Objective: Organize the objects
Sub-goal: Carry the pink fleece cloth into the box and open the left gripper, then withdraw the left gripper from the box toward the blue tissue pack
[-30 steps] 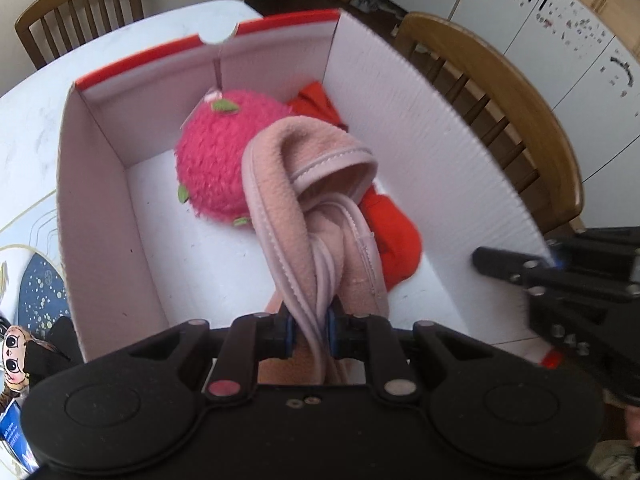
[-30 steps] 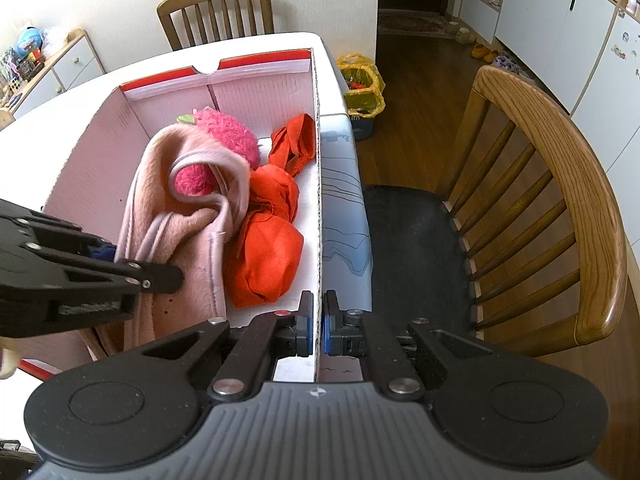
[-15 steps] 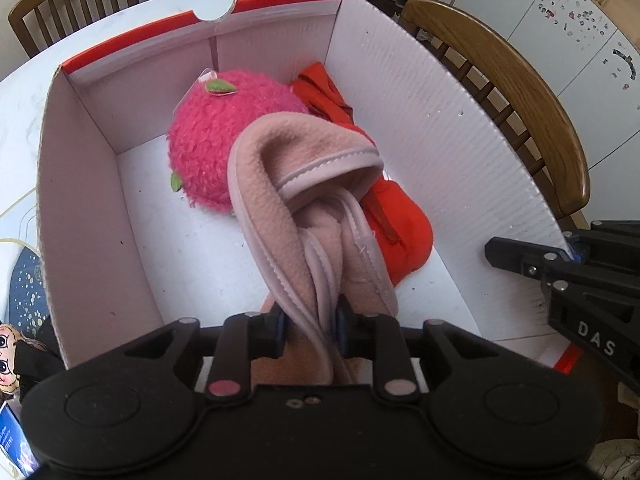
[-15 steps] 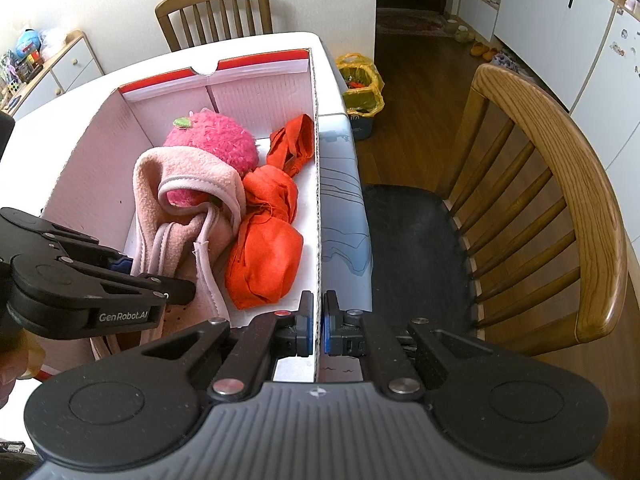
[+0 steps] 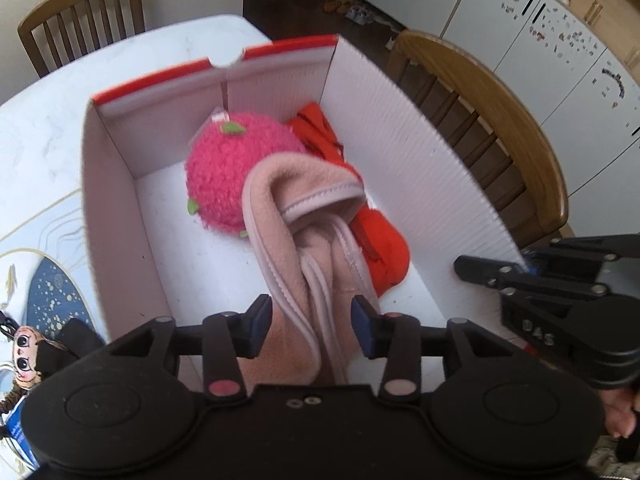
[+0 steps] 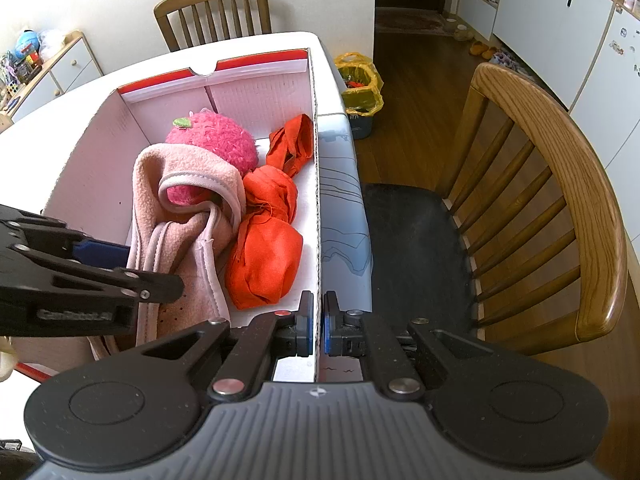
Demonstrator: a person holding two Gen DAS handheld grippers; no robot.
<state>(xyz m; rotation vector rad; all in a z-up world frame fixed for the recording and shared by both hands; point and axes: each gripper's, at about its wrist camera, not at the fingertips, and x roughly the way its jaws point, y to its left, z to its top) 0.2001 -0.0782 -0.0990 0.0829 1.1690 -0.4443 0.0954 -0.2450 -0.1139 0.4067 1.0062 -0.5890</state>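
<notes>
Left gripper (image 5: 312,322) hangs spread wide, its pads clear of the pink fleece (image 5: 296,240) draped over the near rim of the white corrugated box (image 5: 420,184). Right gripper (image 6: 316,326) pinches the box's right wall; bare floor remains along the left wall.

One white corrugated box (image 5: 400,148) with a red rim fills the middle of both views. Inside it lie three soft things: one fuzzy pink strawberry plush (image 6: 218,142) toward the upper middle, one pale pink fleece garment (image 5: 296,240) at the centre, and one orange cloth bundle (image 6: 266,252) to its right. Two wooden chairs show, one (image 6: 212,8) at the upper left, one (image 6: 560,200) at the right. One yellow-lined bin (image 6: 360,92) stands on the floor, upper centre of the right wrist view. Two grippers: left (image 5: 312,320), right (image 6: 316,328).
</notes>
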